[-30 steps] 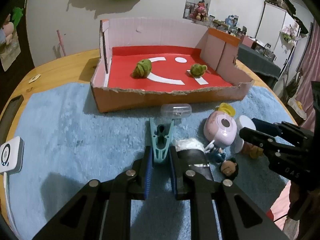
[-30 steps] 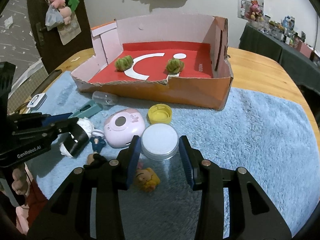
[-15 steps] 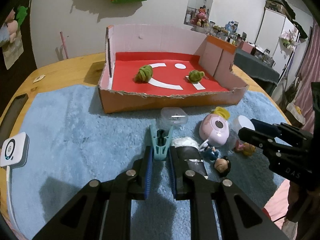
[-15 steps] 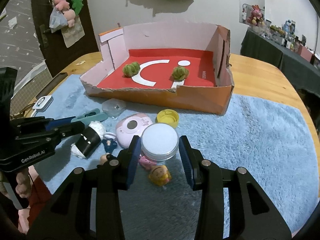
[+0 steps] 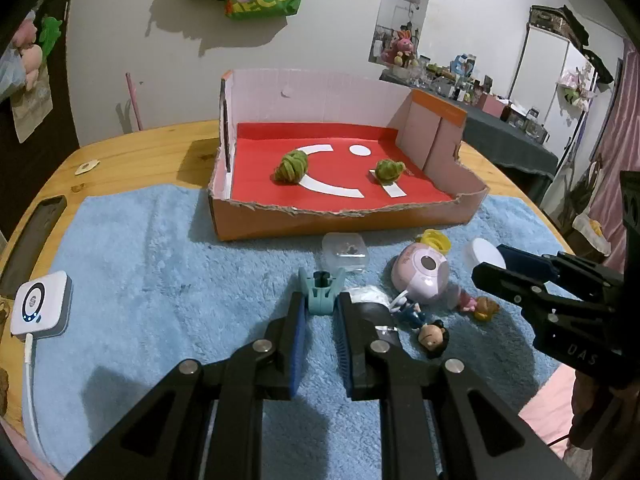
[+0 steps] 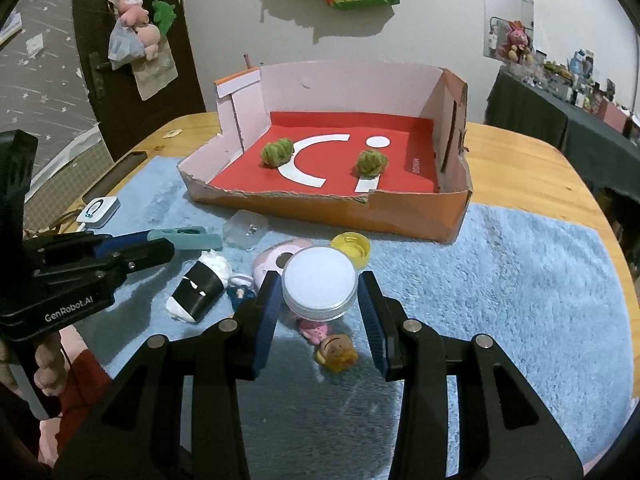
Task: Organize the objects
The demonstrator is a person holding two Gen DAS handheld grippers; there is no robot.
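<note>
My left gripper (image 5: 320, 312) is shut on a teal clip (image 5: 321, 292) and holds it above the blue mat. My right gripper (image 6: 319, 300) is shut on a clear jar with a white lid (image 6: 319, 280), lifted above the small toys. An open cardboard box with a red floor (image 5: 340, 220) stands behind them with two green balls (image 5: 291, 166) inside. On the mat lie a pink round toy (image 5: 420, 276), a yellow cap (image 6: 352, 243), a clear plastic case (image 5: 345, 251), a black-and-white roll (image 6: 196, 290) and small figurines (image 6: 336, 350).
A blue fuzzy mat (image 6: 520, 280) covers the wooden table (image 6: 520, 160). A white square device (image 5: 38, 304) with a cable lies at the mat's left edge. A dark phone (image 5: 36, 224) lies on the table beside it.
Both grippers have risen and pulled back from the box, each with its object. The jar has come up off the mat and uncovered the figurines.
</note>
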